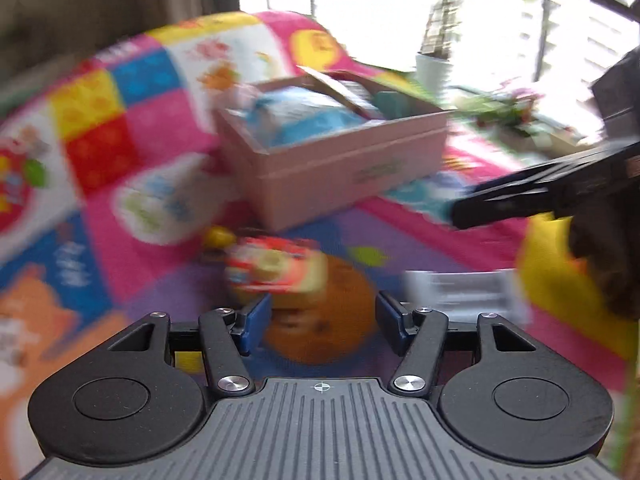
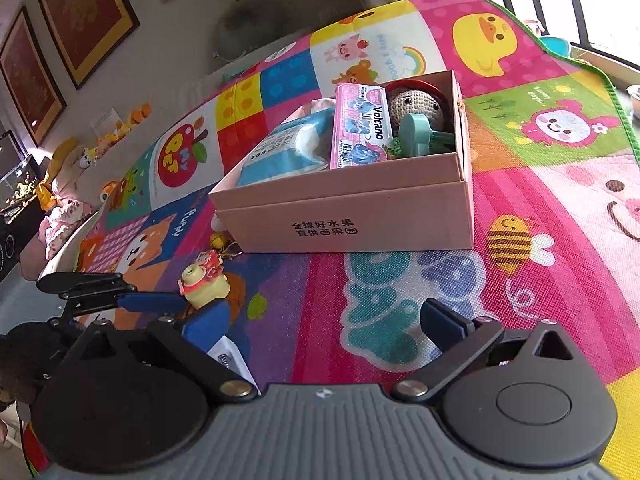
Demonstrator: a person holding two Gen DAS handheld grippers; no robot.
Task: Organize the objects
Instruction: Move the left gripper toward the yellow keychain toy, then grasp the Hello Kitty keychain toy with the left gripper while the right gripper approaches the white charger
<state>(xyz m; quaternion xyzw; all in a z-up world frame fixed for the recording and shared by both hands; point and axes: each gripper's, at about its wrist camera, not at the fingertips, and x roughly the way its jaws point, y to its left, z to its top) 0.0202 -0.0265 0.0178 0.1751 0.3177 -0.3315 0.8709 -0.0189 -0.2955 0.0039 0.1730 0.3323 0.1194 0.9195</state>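
Observation:
A small yellow and red toy point(image 1: 276, 270) lies on the play mat point(image 1: 132, 132), just ahead of my left gripper point(image 1: 323, 322), which is open with nothing between its blue pads. In the right wrist view the toy point(image 2: 202, 280) stands beside one of the left gripper's blue fingers point(image 2: 152, 303). Behind it stands the pink box point(image 2: 360, 212), holding a blue tissue pack point(image 2: 280, 152), a pink Volcano packet point(image 2: 360, 124), a crocheted doll point(image 2: 416, 106) and a teal item point(image 2: 416, 136). My right gripper point(image 2: 324, 322) is open over the mat, holding nothing.
A white flat item point(image 2: 228, 354) lies partly under the right gripper's left finger. A small yellow bell point(image 2: 218, 240) sits by the box's near corner. Plush toys point(image 2: 112, 132) line the wall at the left. Windows and plants point(image 1: 508, 112) lie beyond the mat.

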